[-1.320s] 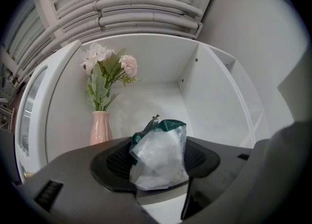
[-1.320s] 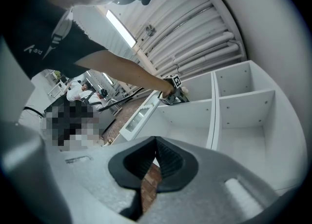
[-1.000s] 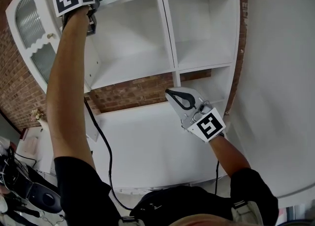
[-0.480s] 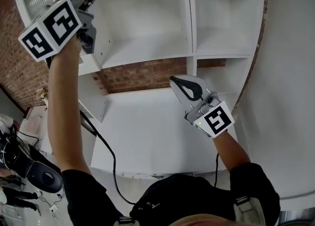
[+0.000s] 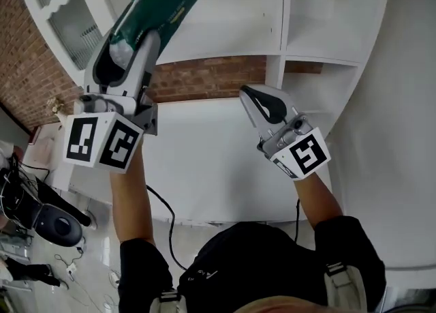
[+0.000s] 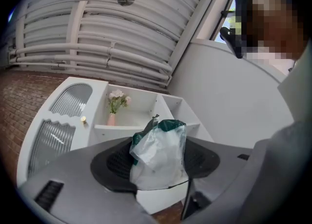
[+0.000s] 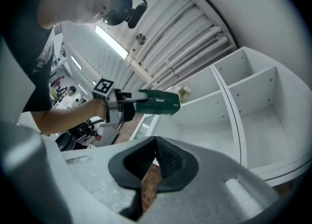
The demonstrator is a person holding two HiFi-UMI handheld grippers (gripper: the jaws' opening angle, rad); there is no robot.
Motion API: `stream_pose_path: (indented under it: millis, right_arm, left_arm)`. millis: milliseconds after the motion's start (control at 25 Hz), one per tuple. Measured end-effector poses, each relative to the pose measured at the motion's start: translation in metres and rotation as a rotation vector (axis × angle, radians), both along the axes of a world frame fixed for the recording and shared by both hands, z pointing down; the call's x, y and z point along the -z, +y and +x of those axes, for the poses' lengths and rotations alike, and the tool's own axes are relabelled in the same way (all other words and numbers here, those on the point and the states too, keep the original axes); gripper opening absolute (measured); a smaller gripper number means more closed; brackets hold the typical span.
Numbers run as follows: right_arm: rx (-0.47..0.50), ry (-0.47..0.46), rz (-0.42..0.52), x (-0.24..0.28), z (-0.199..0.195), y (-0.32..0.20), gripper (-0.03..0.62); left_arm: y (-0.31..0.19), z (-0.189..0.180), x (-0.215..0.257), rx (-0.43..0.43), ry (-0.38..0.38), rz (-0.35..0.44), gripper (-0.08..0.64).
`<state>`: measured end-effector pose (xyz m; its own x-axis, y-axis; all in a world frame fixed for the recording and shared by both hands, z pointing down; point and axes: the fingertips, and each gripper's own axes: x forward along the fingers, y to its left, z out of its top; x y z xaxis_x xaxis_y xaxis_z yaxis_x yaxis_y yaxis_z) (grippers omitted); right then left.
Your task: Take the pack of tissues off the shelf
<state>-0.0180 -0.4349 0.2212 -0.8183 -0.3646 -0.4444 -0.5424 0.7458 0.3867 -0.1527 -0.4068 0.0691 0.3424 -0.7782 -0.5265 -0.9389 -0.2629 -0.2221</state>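
Note:
The pack of tissues [image 5: 162,1] is dark green with a clear plastic end. It sticks up and forward from my left gripper [image 5: 133,42], which is shut on that clear end. The pack is off the shelf, in the air in front of the white shelf unit [image 5: 225,49]. In the left gripper view the crumpled end of the pack [image 6: 158,152] fills the gap between the two dark pads. My right gripper [image 5: 255,95] hovers over the white counter [image 5: 204,155] with its jaws shut and nothing in them. The right gripper view shows the pack [image 7: 157,102] held out sideways.
The shelf compartments near the grippers show nothing on them. A pink vase of flowers [image 6: 115,106] stands in an upper compartment. A glass cabinet door [image 5: 71,15] and a brick wall [image 5: 20,66] are at left. A black cable [image 5: 163,216] hangs below the counter edge.
My left gripper has come down and back from the upper shelf, bringing the green pack with it. The right gripper has hardly moved.

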Motion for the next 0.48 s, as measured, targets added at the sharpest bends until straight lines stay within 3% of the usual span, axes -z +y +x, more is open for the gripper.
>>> stream_pose_path:
  millis: [280,480]
  right_arm:
    - [-0.018,-0.034,-0.05,-0.008,-0.003,-0.002,0.002]
    - [-0.039,-0.03,-0.044,-0.022,-0.007,0.001,0.002]
  left_arm:
    - [-0.007,0.006,-0.086,0.002,0.052,-0.041,0.265]
    - [-0.011,0.014,-0.118,-0.017,0.084,-0.058,0.265]
